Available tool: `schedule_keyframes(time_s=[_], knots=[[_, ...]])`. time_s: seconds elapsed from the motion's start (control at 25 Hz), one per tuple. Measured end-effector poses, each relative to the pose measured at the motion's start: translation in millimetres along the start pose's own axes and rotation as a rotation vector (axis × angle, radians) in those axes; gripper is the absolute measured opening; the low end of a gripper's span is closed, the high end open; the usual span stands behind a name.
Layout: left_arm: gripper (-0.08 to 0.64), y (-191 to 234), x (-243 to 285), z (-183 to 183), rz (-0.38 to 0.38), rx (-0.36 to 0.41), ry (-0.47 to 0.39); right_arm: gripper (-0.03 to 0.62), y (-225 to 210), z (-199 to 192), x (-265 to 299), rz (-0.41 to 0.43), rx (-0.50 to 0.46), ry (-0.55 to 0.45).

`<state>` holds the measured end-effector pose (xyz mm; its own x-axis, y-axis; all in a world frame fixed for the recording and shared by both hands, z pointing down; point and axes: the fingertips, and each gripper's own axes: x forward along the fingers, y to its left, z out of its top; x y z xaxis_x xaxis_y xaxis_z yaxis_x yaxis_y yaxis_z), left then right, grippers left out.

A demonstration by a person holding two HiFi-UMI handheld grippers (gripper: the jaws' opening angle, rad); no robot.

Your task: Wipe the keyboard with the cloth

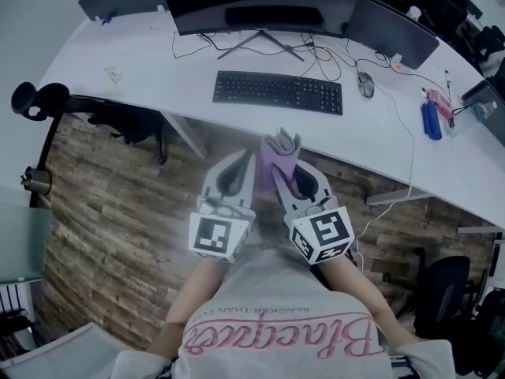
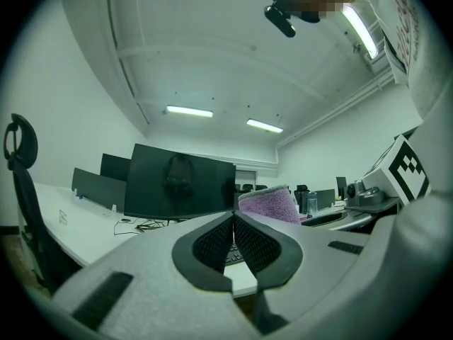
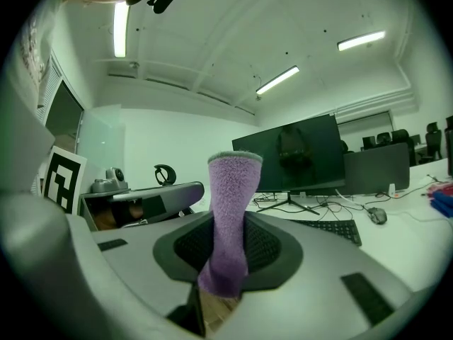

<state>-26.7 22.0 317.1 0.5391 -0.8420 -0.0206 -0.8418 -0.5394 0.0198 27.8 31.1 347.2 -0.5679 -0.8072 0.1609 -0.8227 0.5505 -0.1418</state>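
A black keyboard [image 1: 278, 91] lies on the white desk [image 1: 158, 69] in front of a dark monitor [image 1: 264, 2]. My right gripper [image 1: 282, 161] is shut on a purple cloth [image 1: 281, 155], held upright in front of the desk edge, short of the keyboard; the cloth [image 3: 230, 218] stands up between the jaws in the right gripper view, with the keyboard [image 3: 329, 229] beyond. My left gripper [image 1: 243, 163] is beside it, shut and empty, its jaws meeting in the left gripper view [image 2: 233, 218], where the cloth [image 2: 269, 204] shows at right.
A mouse [image 1: 366, 84] and cables lie right of the keyboard, with a blue bottle [image 1: 431, 121] further right. A black office chair [image 1: 79, 109] stands under the desk at left, another chair [image 1: 442, 290] at lower right. The floor [image 1: 110, 227] is wooden.
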Motion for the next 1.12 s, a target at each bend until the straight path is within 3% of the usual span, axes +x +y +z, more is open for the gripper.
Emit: schedule_keyframes(time_s=[0.8,1.12], knots=[[0.005,163.8,107.7,-21.1,-0.001,-0.060,0.070,0.084,-37.4,16.4,178.6,-0.062,-0.011,0.073],[0.005,218.7,124.2,-43.3,0.027,-0.078,0.105,0.085,-38.9,16.2,242.1,-0.024,-0.040,0.127]])
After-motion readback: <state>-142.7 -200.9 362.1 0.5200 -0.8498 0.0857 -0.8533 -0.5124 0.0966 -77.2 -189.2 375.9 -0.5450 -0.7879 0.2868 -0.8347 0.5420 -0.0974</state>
